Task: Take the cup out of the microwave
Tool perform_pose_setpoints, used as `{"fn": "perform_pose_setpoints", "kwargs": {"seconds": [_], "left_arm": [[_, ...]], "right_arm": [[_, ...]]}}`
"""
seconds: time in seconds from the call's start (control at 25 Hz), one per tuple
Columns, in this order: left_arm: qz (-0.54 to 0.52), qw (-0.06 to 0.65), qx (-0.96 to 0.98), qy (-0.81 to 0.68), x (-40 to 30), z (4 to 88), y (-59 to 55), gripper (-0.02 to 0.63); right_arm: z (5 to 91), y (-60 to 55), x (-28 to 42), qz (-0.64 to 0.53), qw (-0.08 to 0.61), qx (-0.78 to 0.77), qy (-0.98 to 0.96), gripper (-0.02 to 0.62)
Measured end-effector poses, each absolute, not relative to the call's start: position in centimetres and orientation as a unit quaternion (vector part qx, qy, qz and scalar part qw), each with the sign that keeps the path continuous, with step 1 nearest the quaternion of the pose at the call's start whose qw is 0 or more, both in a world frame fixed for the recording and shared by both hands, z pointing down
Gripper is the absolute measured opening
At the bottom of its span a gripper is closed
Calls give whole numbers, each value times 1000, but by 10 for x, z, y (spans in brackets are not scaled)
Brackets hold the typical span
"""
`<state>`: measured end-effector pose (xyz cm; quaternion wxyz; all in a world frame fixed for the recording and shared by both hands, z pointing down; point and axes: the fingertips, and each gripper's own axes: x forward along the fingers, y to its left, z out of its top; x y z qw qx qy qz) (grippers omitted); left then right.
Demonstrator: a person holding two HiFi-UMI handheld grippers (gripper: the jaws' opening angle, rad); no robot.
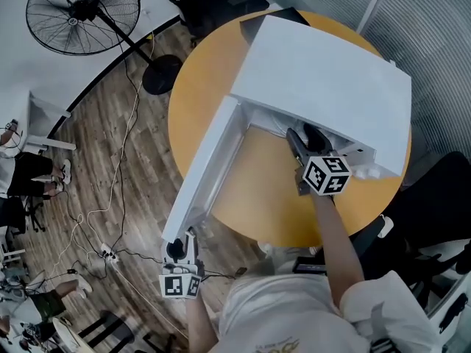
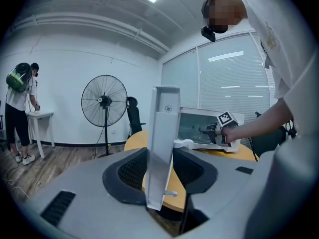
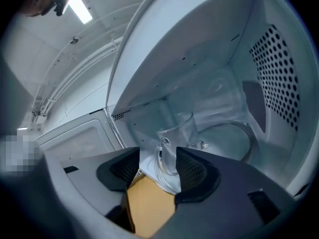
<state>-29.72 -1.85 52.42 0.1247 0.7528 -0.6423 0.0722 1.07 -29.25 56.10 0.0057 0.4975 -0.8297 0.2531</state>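
Cup: the cup (image 3: 176,133) is a clear glass mug standing upright at the front of the microwave (image 1: 324,79) cavity, beside the glass turntable (image 3: 234,139).
Handle: its handle (image 3: 160,156) is turned out toward the opening, facing the incoming jaws.
Right gripper: the right gripper (image 3: 158,166) is at the mouth of the oven with its jaws spread. The mug sits at their tips, close against the right-hand pad, with a gap on the other side; nothing is gripped yet.
Left gripper: the left gripper (image 2: 162,164) is down at the free edge of the door (image 2: 164,128), with the jaws closed on the panel and holding it swung wide over the table (image 1: 257,197).
How it will handle: I judge it rigid, smooth and slippery, light if empty, and breakable if knocked against the cavity lip. I cannot tell whether there is liquid inside.
Where to grip: squeezing across the body low down looks safest to me. The handle is thin and could let the mug swing.
Risk: a tilt on the way out could tip it, or clip the door frame.
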Motion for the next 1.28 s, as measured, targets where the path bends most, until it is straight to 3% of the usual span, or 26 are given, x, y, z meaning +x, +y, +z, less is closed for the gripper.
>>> {"fn": "perform_pose_setpoints", "kwargs": {"seconds": [0.96, 1.28], "left_arm": [[67, 133, 741, -655, -301, 530, -20, 181], [71, 135, 740, -655, -301, 529, -21, 181]], "right_arm": [[570, -309, -6, 267, 19, 436, -859, 87], [571, -313, -11, 269, 27, 421, -866, 66]]}}
